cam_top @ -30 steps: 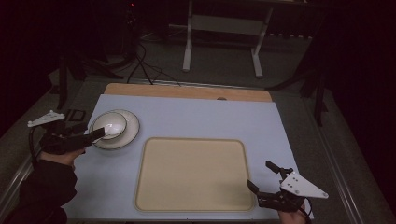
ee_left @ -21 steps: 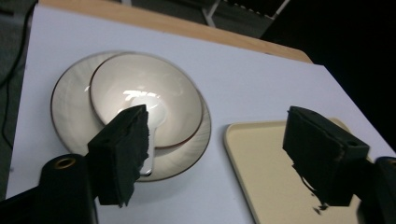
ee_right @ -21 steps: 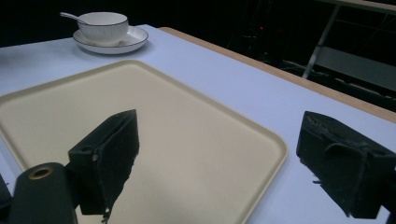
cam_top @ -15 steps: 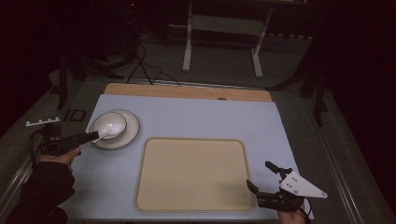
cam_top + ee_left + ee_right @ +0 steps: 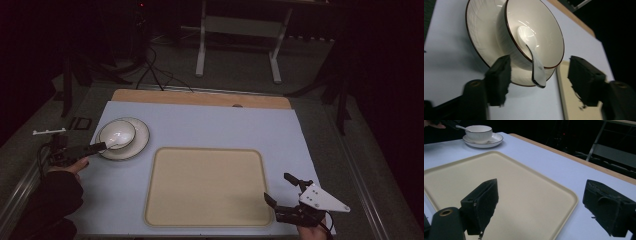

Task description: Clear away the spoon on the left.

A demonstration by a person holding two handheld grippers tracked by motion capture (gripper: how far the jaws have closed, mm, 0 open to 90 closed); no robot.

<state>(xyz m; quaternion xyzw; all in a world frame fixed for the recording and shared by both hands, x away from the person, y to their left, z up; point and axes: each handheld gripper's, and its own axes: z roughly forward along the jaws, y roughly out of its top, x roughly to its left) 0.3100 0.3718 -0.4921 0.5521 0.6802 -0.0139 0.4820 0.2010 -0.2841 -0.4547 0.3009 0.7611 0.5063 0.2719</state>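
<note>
A glossy white bowl (image 5: 534,35) with a dark rim sat on a matching round saucer (image 5: 481,37) at the surface's far left, holding a smooth white spoon (image 5: 534,62). The left gripper (image 5: 539,80) had been closing, its fingers released, flanking the spoon's handle. The right gripper (image 5: 541,212), fingers released, hovered over a flat beige tray (image 5: 519,195).

Left hand-held gripper (image 5: 537,80) lower, jaws narrower, either side of the spoon handle (image 5: 537,71).

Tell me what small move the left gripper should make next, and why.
Probably finish closing on the spoon handle. The left gripper, whose jaws have just been closing, already straddles that handle, which sticks out over the bowl rim, but the pads do not touch it yet.
</note>
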